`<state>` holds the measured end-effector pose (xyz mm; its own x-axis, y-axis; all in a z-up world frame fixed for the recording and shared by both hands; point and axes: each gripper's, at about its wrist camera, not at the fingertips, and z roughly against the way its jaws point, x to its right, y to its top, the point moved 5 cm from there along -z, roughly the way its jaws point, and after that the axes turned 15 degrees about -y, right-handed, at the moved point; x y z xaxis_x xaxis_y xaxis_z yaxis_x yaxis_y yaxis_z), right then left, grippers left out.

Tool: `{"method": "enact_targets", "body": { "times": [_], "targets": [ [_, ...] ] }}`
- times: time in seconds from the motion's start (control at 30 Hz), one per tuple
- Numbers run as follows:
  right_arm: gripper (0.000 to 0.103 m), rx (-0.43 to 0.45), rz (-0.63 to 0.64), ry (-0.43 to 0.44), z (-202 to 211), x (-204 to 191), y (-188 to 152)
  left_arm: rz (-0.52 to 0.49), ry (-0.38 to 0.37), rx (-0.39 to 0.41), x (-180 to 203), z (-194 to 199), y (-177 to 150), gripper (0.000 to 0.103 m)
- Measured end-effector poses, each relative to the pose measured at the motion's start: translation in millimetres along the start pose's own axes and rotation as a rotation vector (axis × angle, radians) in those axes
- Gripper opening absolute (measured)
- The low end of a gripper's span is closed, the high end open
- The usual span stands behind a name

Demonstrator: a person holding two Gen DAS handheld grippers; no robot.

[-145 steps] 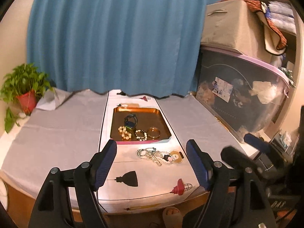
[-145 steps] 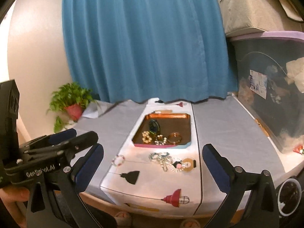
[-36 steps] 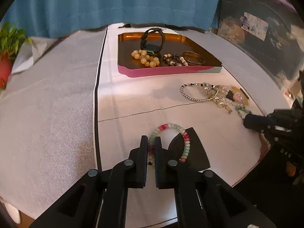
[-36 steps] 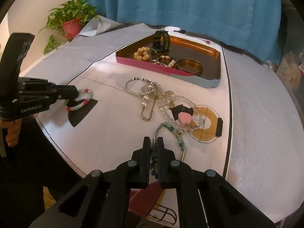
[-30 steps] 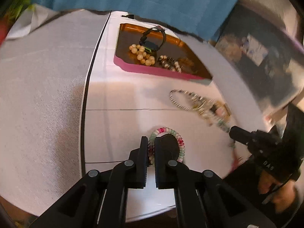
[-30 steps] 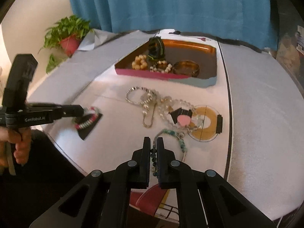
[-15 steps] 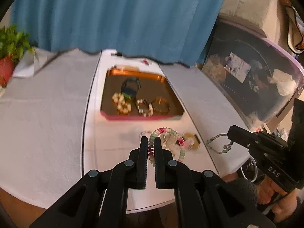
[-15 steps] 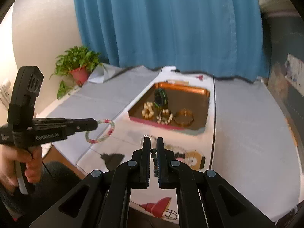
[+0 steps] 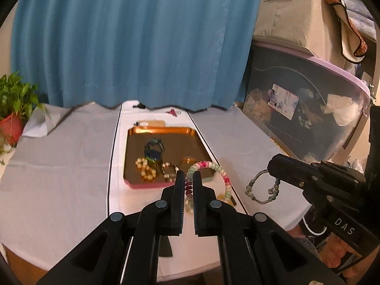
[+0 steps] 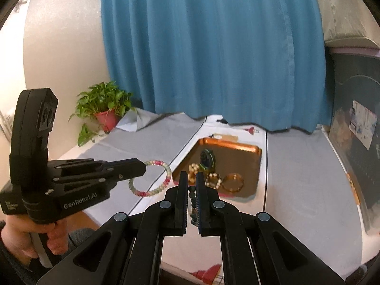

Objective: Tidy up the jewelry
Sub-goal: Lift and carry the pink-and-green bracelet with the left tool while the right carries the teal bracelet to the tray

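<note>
My left gripper (image 9: 189, 177) is shut on a pink, green and white bead bracelet (image 9: 219, 169), held in the air in front of the copper tray (image 9: 166, 131); the bracelet also shows in the right wrist view (image 10: 152, 192). My right gripper (image 10: 192, 178) is shut on a dark green bead bracelet (image 10: 193, 204), which hangs from it in the left wrist view (image 9: 261, 188). The tray (image 10: 239, 149) holds a dark watch (image 9: 154, 150), a cream bead bracelet (image 9: 145, 168), a small bead bracelet (image 9: 169, 169) and a gold bangle (image 10: 233, 182).
The table has a grey cloth (image 9: 59, 161) with a white runner (image 9: 118, 190) down the middle. A potted plant (image 10: 104, 109) stands at the back left. A dark storage bin (image 9: 306, 123) with a beige box on top stands at the right. A blue curtain hangs behind.
Both grippers closed on bracelets lying on the runner and lifted them clear of the table. They now sit higher and farther back, level with the tray.
</note>
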<state>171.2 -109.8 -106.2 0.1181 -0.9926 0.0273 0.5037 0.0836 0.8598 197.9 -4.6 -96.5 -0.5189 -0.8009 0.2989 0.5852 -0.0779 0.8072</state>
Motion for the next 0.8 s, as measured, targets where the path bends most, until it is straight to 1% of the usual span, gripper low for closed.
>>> {"method": "enact_targets", "body": {
  "times": [0.1,0.3,0.67,0.8],
  "targets": [
    [0.006,0.008,0.007,0.002,-4,1,6,-0.020,0.019,0.003,-10,-7,4,0.004],
    [0.006,0.007,-0.007,-0.012,-28,12,19,0.013,0.038,-0.008,-49,-30,9,0.004],
    [0.006,-0.034,-0.017,-0.043,-119,43,30,0.059,0.084,-0.033,-127,-96,24,0.004],
    [0.006,-0.033,-0.033,-0.043,-153,53,35,0.113,0.105,-0.039,-161,-126,25,0.004]
  ]
}}
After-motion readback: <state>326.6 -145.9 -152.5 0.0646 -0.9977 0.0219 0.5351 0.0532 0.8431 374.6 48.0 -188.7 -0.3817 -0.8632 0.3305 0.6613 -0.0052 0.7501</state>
